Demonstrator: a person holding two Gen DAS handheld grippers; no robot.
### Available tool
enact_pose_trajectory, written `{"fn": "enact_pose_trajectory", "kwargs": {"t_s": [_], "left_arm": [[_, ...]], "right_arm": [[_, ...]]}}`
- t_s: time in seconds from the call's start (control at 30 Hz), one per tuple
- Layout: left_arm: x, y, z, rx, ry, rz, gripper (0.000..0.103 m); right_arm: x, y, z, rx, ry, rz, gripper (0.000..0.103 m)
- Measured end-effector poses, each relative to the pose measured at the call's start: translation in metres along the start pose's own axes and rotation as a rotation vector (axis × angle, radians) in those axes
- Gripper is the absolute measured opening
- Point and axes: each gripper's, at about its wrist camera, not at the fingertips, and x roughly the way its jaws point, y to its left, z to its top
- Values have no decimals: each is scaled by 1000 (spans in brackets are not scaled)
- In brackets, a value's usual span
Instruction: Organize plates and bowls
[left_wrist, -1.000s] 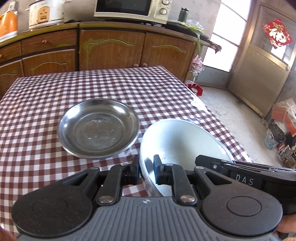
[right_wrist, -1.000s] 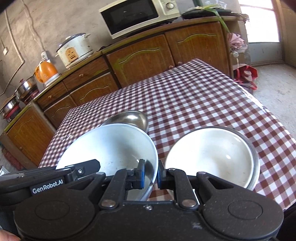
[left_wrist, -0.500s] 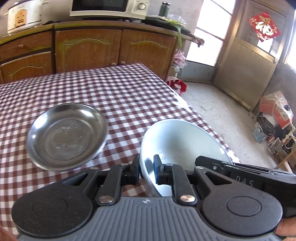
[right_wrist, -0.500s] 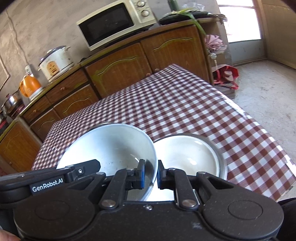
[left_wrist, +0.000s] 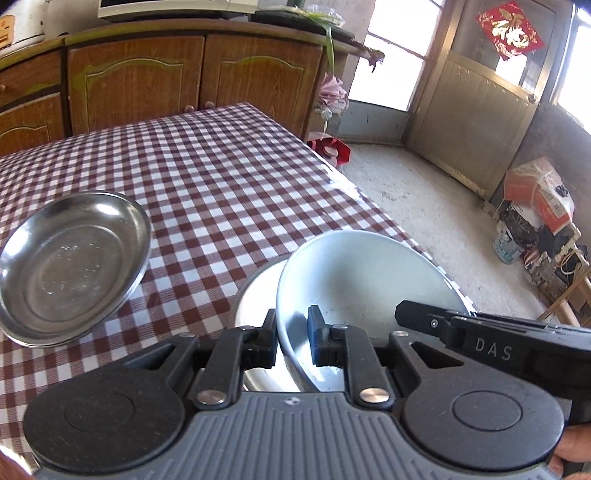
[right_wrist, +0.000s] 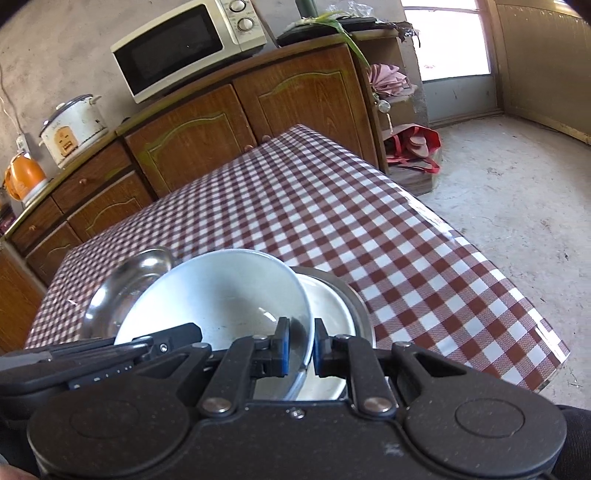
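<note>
White bowl (right_wrist: 221, 295), pinched by both grippers, carried rightward from beside steel dish (left_wrist: 70, 258); now tilted over second bowl (right_wrist: 332, 306) on checked table (right_wrist: 369, 229), overlapping its rim; earlier the two sat apart.

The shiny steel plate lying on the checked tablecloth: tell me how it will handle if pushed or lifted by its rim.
The shallow round stainless steel plate looks thin and stiff, so probably light and unbending under a rim grip. Its polished surface may slip between pads. Lying flat on the glossy red-and-white checked tablecloth, it would likely slide when pushed rather than tip or roll.
</note>
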Motion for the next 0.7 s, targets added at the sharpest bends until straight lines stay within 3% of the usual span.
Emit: {"fn": "enact_pose_trajectory", "kwargs": {"t_s": [0.7], "left_arm": [[26, 7, -7, 0, 38, 28, 20]], "right_arm": [[30, -6, -7, -48, 42, -9, 16]]}}
